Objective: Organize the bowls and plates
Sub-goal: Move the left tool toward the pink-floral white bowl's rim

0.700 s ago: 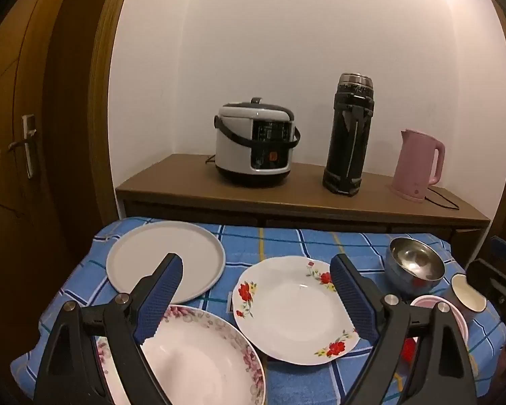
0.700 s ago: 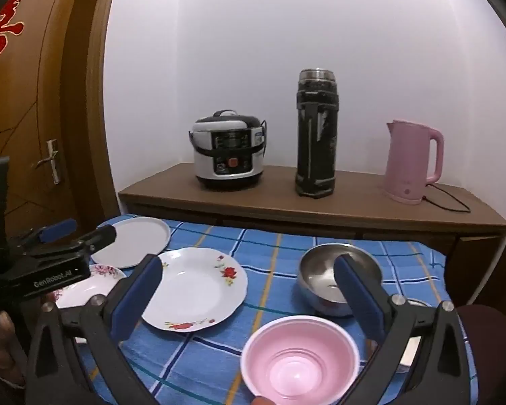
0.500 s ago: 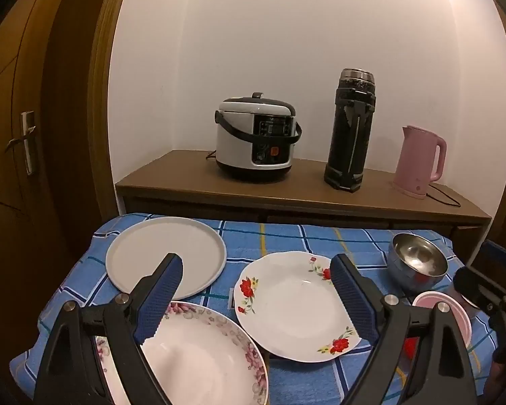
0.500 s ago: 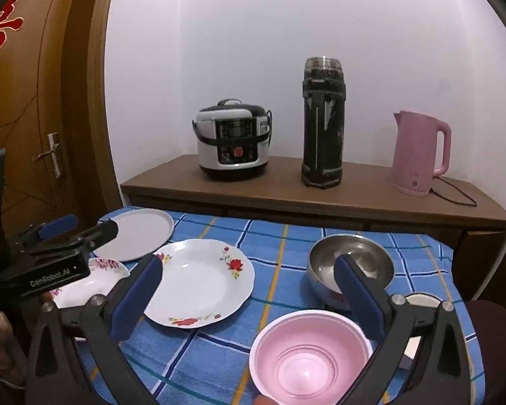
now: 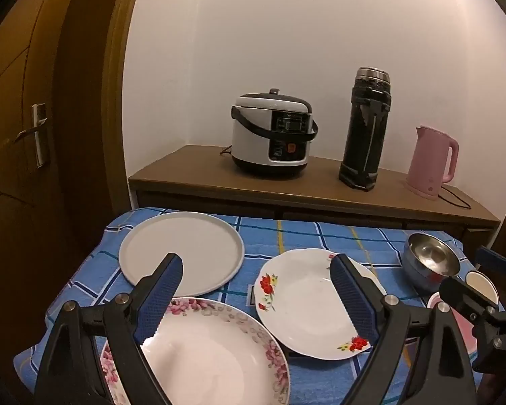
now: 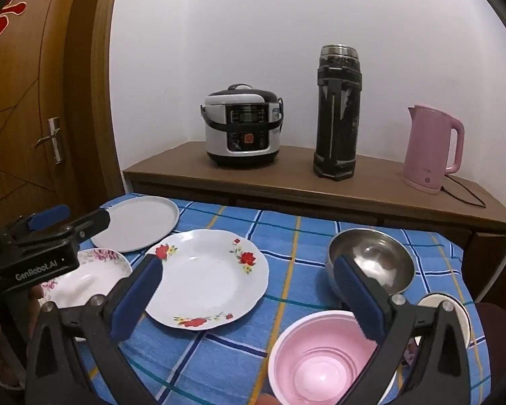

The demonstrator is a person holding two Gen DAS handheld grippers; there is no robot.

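On the blue checked tablecloth (image 5: 286, 233) lie a plain white flat plate (image 5: 182, 249) at the back left, a pink-flowered deep plate (image 5: 212, 354) at the front left and a red-flowered plate (image 5: 303, 303) in the middle. A steel bowl (image 6: 371, 260), a pink bowl (image 6: 324, 361) and a small white bowl (image 6: 455, 314) sit at the right. My left gripper (image 5: 256, 290) is open and empty above the pink-flowered plate. My right gripper (image 6: 246, 293) is open and empty above the pink bowl and the red-flowered plate (image 6: 209, 276).
A wooden sideboard (image 5: 307, 192) behind the table carries a rice cooker (image 5: 271, 135), a tall black thermos (image 5: 364, 128) and a pink kettle (image 5: 431, 165) with its cord. A wooden door (image 5: 27, 155) stands at the left. The white wall is behind.
Both grippers have drawn back and risen slightly, so the table shows lower and farther. Both stay open and empty. The dishes have not moved.
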